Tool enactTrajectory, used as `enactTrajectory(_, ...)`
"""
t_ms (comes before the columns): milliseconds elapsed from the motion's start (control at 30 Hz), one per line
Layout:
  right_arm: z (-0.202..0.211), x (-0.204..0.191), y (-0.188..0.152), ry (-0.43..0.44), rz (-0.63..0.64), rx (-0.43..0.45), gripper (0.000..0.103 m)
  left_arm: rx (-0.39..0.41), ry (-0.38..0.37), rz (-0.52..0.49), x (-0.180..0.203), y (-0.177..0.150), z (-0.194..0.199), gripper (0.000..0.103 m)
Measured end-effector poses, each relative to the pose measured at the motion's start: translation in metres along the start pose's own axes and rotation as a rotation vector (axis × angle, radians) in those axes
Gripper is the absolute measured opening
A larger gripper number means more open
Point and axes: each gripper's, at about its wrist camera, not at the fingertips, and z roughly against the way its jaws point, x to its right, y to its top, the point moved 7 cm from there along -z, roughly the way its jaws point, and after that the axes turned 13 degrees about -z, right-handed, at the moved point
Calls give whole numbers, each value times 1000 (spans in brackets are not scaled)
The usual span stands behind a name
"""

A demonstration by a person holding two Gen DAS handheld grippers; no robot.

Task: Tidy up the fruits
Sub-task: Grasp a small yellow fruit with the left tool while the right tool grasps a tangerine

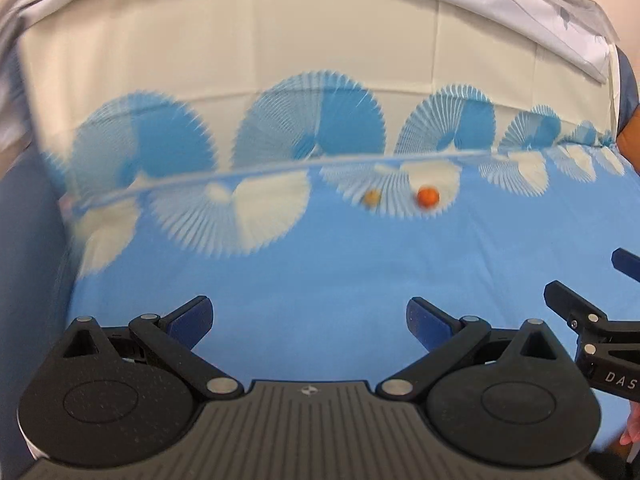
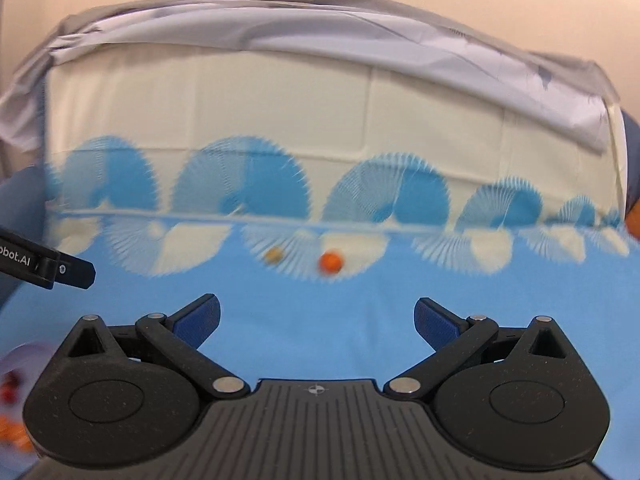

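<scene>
**Two small fruits on a fan-print cloth, both grippers spread**

The left gripper [image 1: 309, 322] is spread wide and holds nothing. Its fingers [image 1: 191, 317] are matte black plastic links with round metal pivot pins, and each ends in a flat blue pad with a fine grainy texture. Below them sits a ribbed grey housing between two round black discs.

The right gripper [image 2: 318, 320] is built the same way and is likewise spread and empty. In the left wrist view it enters at the right edge as black jointed bars. In the right wrist view one black finger of the left gripper shows at the left edge.

Both grippers hover over a smooth blue cloth [image 1: 320, 264] printed with pleated, saw-edged fan shapes in cream and darker blue. The cloth runs up a vertical back, where it turns plain cream with faint fold creases. A crumpled grey sheet [image 2: 280, 28] is draped over the top of that back.

The fruits lie well ahead of both grippers, near the crease where the cloth bends upward. A round orange fruit [image 1: 428, 197] rests on a cream fan. A smaller tan fruit [image 1: 371, 197], dull and roundish, lies near it on its left, apart from it. Both are blurred.

At the lower left edge of the right wrist view there is a pale blurred patch with orange and red blobs [image 2: 12, 408]; I cannot tell what they are.
</scene>
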Motion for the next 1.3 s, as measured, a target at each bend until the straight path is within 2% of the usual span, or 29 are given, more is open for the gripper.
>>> enactTrajectory(100,-70,21,14,-7,47,-5,102,-17,-49,-10,8,37,-71,103)
enactTrajectory(167,-121,31,18,-3,73,-44,102,-45,-68,-6,10,51,-113,103)
enactTrajectory(333,-231,55,5,20,50,-142,102,-102,-90,1,21,77,-214,103)
enactTrajectory(467,-285,57,-7,19,44,-155,102,-126,-134,20,33,92,-267,103)
enactTrajectory(600,-321,59,-14,36,-15,-165,102,-145,-128,-3,41,101,-300,103)
enactTrajectory(733,-340,52,-22,27,30,-144,102,-142,-124,8,39,103,-309,103)
enactTrajectory(767,-340,51,-22,29,33,-125,102,-139,-119,9,38,103,-309,98)
enactTrajectory(800,-340,49,-23,33,39,-110,100,-136,-114,7,38,103,-310,91)
enactTrajectory(833,-340,48,-23,44,43,-96,94,-140,-111,1,39,103,-310,70)
enactTrajectory(867,-337,45,-23,68,42,-88,70,-134,-90,-14,40,104,-310,46)
enactTrajectory(900,-335,43,-23,85,36,-85,37,-116,-88,-30,42,105,-308,24)
enactTrajectory(967,-330,40,-21,70,8,-97,36,-120,-113,-39,42,105,-303,25)
enactTrajectory(1033,-326,41,-20,86,-27,-105,36,-114,-98,-34,38,102,-294,25)
enactTrajectory(1100,-316,41,-22,52,2,-86,36,-101,-90,-48,34,100,-281,25)
enactTrajectory(1300,-254,43,-30,61,14,-66,36,-42,-135,-20,20,84,-203,25)
